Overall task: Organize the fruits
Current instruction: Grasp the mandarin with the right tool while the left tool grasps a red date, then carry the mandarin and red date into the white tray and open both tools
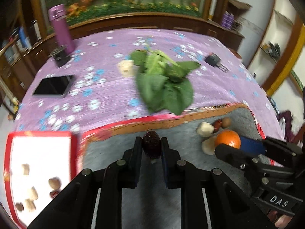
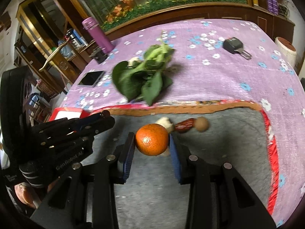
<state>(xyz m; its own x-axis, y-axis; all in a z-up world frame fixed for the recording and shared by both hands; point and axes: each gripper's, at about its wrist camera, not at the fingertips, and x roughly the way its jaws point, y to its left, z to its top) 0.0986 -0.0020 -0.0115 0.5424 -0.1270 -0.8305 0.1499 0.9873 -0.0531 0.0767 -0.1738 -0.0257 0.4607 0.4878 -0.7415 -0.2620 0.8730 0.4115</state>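
Meanwhile, left hand-held gripper [image 1: 152, 147] clamps a red date [image 1: 151, 145], right hand-held gripper [image 2: 152, 143] clamps an orange [image 2: 152, 139]; gentle, level carrying seems wise.

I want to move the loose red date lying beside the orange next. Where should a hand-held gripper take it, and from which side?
Grip the red date across its narrow middle, coming from above. It lies lengthwise between the white chunk and the brown nut, so its ends are blocked while its long sides look free.
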